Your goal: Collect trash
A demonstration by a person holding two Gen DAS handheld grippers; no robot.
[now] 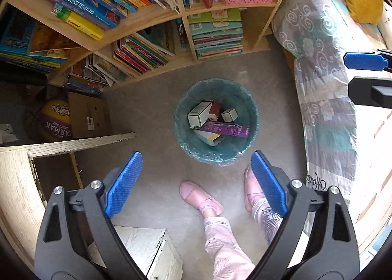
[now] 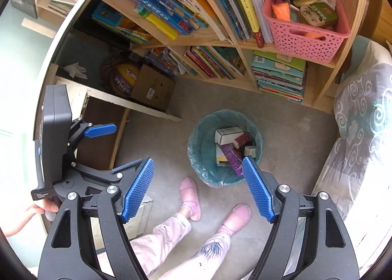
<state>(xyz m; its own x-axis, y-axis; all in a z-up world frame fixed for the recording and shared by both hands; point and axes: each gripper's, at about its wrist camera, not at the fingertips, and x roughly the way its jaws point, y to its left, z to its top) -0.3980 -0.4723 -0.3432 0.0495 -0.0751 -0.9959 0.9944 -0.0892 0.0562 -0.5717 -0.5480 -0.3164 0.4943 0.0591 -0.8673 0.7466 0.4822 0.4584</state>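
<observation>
A round bin with a teal liner (image 1: pixel 252 111) (image 2: pixel 203 140) stands on the grey floor below both grippers. Inside lie several small cartons: a white box (image 1: pixel 199 113) (image 2: pixel 229 134), a purple flat pack (image 1: pixel 225 130) (image 2: pixel 230 155) and a smaller white box (image 1: pixel 229 115). My left gripper (image 1: pixel 196 182) hangs high above the bin, open, nothing between its blue pads. My right gripper (image 2: pixel 199 188) is also open and empty, above the bin's near rim. The left gripper's body (image 2: pixel 56 138) shows at the left of the right wrist view, and a blue fingertip (image 1: pixel 365 60) of the right gripper shows at the right edge of the left wrist view.
A wooden bookshelf (image 1: pixel 152 18) full of books backs the bin, with a pink basket (image 2: pixel 306 35) on it. A patterned quilt (image 1: pixel 323 98) lies right. A cardboard box (image 1: pixel 89 115), a ball (image 1: pixel 55 118) and a wooden desk (image 1: pixel 14 182) lie left. The person's pink slippers (image 1: pixel 196 194) (image 2: pixel 238 213) stand by the bin.
</observation>
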